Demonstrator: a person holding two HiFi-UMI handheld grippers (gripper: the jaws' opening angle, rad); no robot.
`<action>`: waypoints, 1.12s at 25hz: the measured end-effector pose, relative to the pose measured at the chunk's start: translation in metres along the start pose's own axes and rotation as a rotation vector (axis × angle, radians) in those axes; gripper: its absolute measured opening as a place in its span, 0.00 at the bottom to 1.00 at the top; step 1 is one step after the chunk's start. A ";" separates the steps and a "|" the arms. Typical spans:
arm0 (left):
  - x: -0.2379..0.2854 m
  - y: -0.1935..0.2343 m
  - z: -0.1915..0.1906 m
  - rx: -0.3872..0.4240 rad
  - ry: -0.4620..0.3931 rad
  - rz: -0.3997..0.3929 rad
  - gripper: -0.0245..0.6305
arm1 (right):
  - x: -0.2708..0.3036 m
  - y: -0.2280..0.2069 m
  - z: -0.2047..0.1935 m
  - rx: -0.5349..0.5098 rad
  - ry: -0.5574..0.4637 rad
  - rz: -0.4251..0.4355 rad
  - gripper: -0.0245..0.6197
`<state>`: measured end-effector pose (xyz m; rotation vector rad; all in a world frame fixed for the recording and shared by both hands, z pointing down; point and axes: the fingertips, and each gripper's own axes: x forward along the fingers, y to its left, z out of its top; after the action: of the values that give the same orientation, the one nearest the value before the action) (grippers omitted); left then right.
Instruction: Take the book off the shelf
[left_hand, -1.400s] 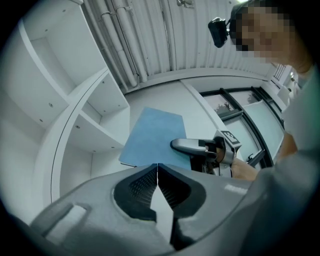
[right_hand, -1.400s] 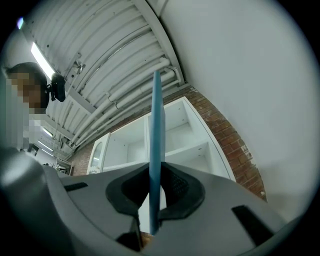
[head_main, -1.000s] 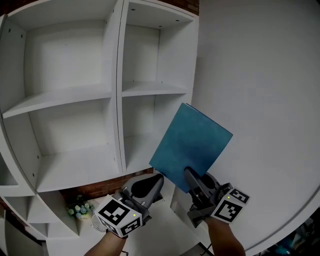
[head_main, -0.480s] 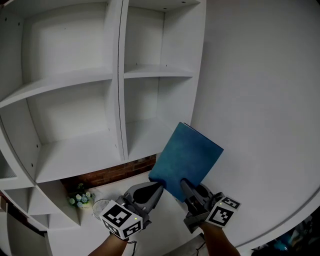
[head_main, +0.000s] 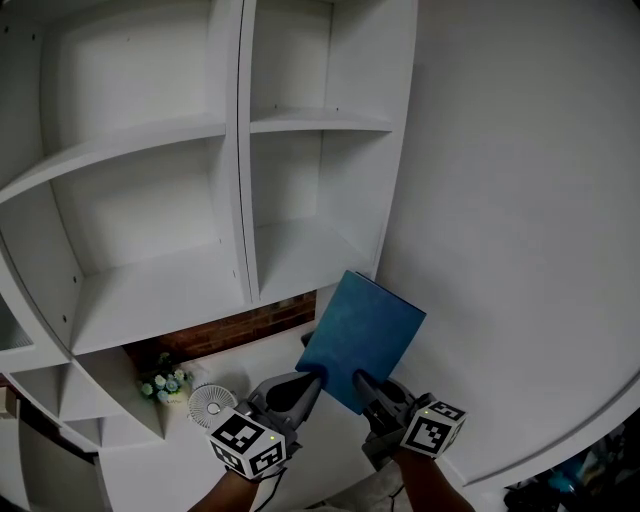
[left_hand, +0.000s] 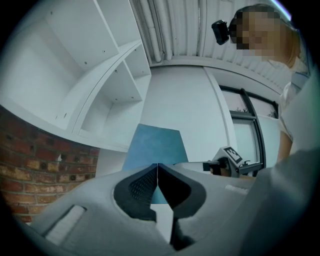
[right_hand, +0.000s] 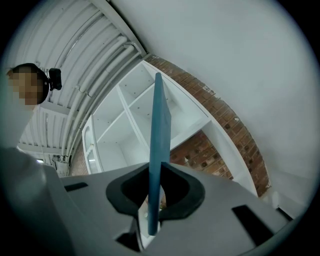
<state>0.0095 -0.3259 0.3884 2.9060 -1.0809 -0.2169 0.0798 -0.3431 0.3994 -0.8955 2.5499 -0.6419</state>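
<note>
A thin blue book (head_main: 362, 337) hangs in the air in front of the white shelf unit (head_main: 240, 200), clear of its compartments. My right gripper (head_main: 362, 380) is shut on the book's lower edge; in the right gripper view the book (right_hand: 159, 140) stands edge-on between the two pads. My left gripper (head_main: 308, 377) sits just left of the book's lower corner with its jaws shut and nothing between them (left_hand: 157, 172). From the left gripper view the book (left_hand: 152, 147) shows beyond the jaw tips, with the right gripper's marker cube (left_hand: 231, 156) to its right.
The shelf compartments in view are empty. Below the shelf runs a brick strip (head_main: 235, 330), with a small plant (head_main: 164, 384) and a white round fan (head_main: 211, 405) on the white surface. A plain white wall (head_main: 520, 200) fills the right side.
Both grippers and the book have dropped lower and drawn back from the shelf. The book appears smaller and further below the compartments than a second ago.
</note>
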 end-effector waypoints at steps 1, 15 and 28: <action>-0.001 0.002 -0.003 0.001 0.003 0.008 0.05 | 0.000 -0.002 -0.003 0.001 0.002 -0.004 0.12; -0.010 0.012 -0.044 -0.066 0.033 0.035 0.05 | -0.008 -0.029 -0.054 0.072 0.045 -0.072 0.12; -0.007 0.013 -0.048 -0.082 0.037 0.031 0.05 | -0.007 -0.033 -0.062 0.086 0.047 -0.082 0.12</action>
<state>0.0030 -0.3321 0.4373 2.8075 -1.0835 -0.2002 0.0718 -0.3434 0.4701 -0.9701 2.5161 -0.7992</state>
